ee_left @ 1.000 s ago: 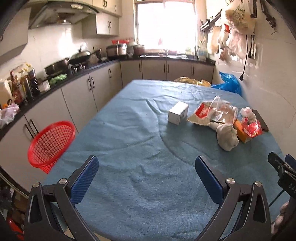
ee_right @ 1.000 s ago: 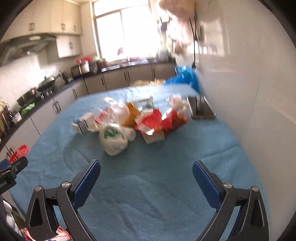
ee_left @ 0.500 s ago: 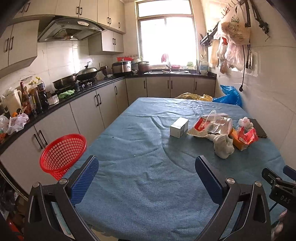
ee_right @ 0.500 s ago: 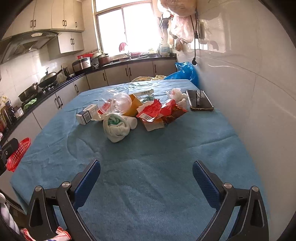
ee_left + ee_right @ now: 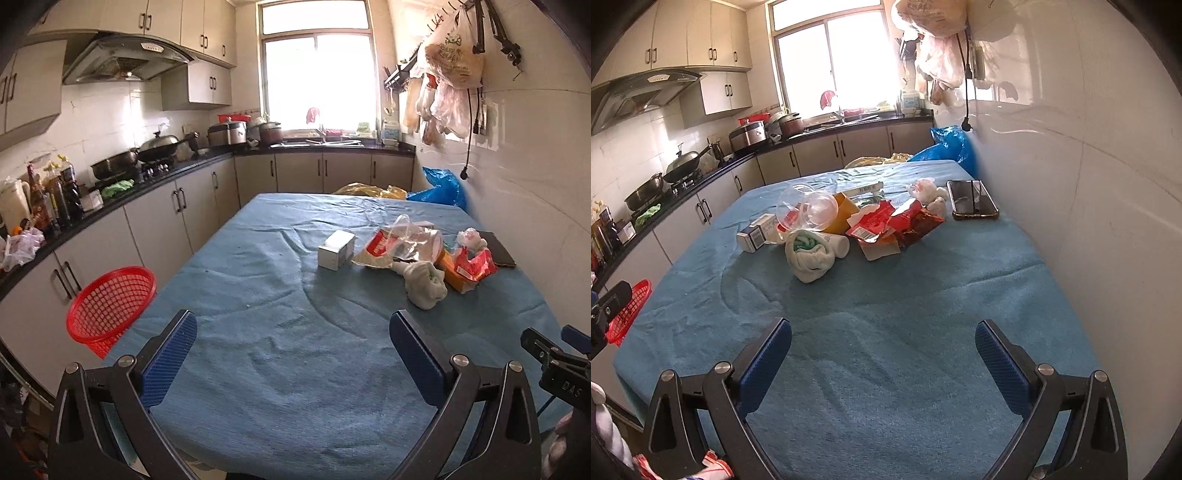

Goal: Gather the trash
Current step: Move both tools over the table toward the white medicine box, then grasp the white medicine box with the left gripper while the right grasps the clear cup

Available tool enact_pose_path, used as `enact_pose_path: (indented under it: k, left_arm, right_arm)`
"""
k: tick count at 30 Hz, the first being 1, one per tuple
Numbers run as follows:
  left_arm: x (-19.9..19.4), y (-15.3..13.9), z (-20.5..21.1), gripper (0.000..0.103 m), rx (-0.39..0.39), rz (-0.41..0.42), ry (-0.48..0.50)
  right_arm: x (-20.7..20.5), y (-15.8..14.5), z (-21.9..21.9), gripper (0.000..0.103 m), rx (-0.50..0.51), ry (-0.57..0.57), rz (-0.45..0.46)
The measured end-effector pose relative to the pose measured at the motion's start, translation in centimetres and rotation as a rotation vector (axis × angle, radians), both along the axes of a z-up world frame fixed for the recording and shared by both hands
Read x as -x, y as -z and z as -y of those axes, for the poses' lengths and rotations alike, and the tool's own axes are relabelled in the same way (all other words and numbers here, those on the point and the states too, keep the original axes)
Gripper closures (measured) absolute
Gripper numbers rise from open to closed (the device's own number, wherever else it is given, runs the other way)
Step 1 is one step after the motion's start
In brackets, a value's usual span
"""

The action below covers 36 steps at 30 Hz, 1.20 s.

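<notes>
Both views have steadied since the blur; left gripper [image 5: 293, 356] and right gripper [image 5: 882, 354] hang released, while the red basket [image 5: 110, 302] sits half-hidden behind the table [image 5: 280, 332].

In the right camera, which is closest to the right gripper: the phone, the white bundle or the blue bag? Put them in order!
1. White bundle, left of middle on the table.
2. Phone, farther back by the wall.
3. Blue bag, past the table's far end.

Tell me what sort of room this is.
A home kitchen, most likely: a range hood over a wok on the stove, cabinets under a dark counter, and a sink below the window.
</notes>
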<state>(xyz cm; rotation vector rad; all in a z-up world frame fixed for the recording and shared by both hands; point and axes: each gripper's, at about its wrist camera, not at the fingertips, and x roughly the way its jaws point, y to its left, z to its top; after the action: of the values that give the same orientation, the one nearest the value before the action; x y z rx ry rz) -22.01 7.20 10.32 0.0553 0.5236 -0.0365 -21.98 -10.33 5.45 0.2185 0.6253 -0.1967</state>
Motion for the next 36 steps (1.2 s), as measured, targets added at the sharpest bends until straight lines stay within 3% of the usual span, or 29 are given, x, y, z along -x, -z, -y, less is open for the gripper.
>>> enact_pose_path:
  k: [9,14,21,27,30,36]
  left_arm:
    - [-3.7,-0.8,-3.5,0.000,-0.003,-0.039,-0.066]
    - [-8.1,-1.4,-5.0,0.000,0.027,-0.115,-0.013]
    - [-15.7,-0.3,-2.4,0.000,-0.014,-0.229,0.105]
    - [-21.3,1.9,0.4,0.000,-0.006,-0.295,0.184]
    - [-23.7,3.0,1.7,0.000,-0.010,-0.315,0.216]
    - [-27.2,5.0,3.8,0.000,-0.102,-0.324,0.221]
  right_arm:
    - [-1.5,1.0,1.1,0.002,-0.020,-0.018,-0.040]
    - [-3.5,1.5,1.8,0.008,-0.043,-0.051,-0.075]
    - [-8.0,0.7,2.0,0.018,-0.101,-0.156,-0.102]
    - [-12.5,-0.7,1.9,0.018,-0.125,-0.221,-0.070]
    - [-15.9,-1.4,1.2,0.018,-0.114,-0.282,-0.068]
    - [-22.4,-2.0,-0.4,0.017,-0.036,-0.353,-0.114]
